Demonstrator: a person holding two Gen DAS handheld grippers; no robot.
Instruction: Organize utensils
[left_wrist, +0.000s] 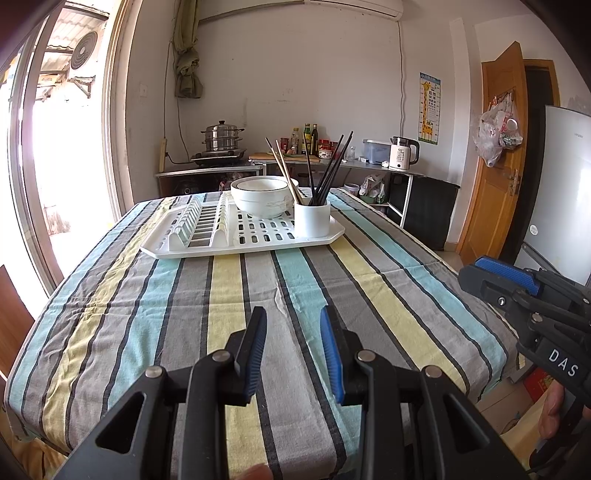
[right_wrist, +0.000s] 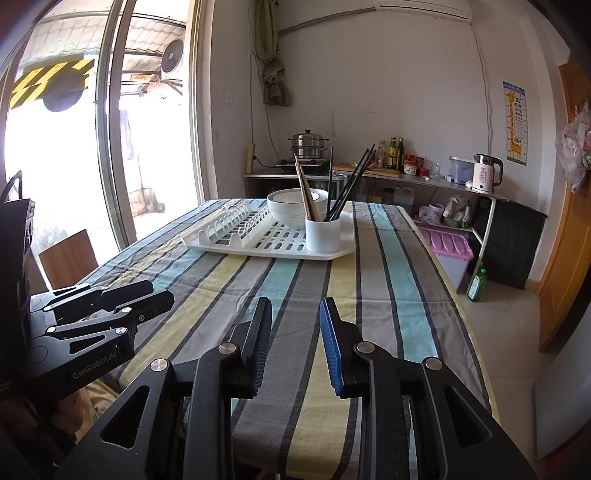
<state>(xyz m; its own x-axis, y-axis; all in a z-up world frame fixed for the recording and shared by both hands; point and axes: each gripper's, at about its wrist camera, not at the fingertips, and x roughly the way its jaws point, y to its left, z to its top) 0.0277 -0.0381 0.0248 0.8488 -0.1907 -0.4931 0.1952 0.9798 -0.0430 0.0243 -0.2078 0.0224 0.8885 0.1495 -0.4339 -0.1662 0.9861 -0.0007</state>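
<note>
A white dish rack tray (left_wrist: 192, 251) (right_wrist: 332, 254) sits at the far end of the striped table. On it stands a white cup (left_wrist: 312, 219) (right_wrist: 322, 234) holding several black and wooden chopsticks (left_wrist: 327, 173) (right_wrist: 345, 184). White bowls (left_wrist: 260, 195) (right_wrist: 291, 205) are stacked just behind the cup. My left gripper (left_wrist: 293, 347) hovers open over the near part of the cloth, nothing between its blue pads. My right gripper (right_wrist: 295, 343) is open too, empty, and shows at the right edge of the left wrist view (left_wrist: 517, 280).
The striped tablecloth (left_wrist: 229, 295) (right_wrist: 369, 295) covers the table between me and the tray. A counter with a steamer pot (left_wrist: 221, 138), bottles and a kettle (left_wrist: 402, 153) runs along the back wall. A wooden door (left_wrist: 495, 166) and fridge stand right; a glass door is left.
</note>
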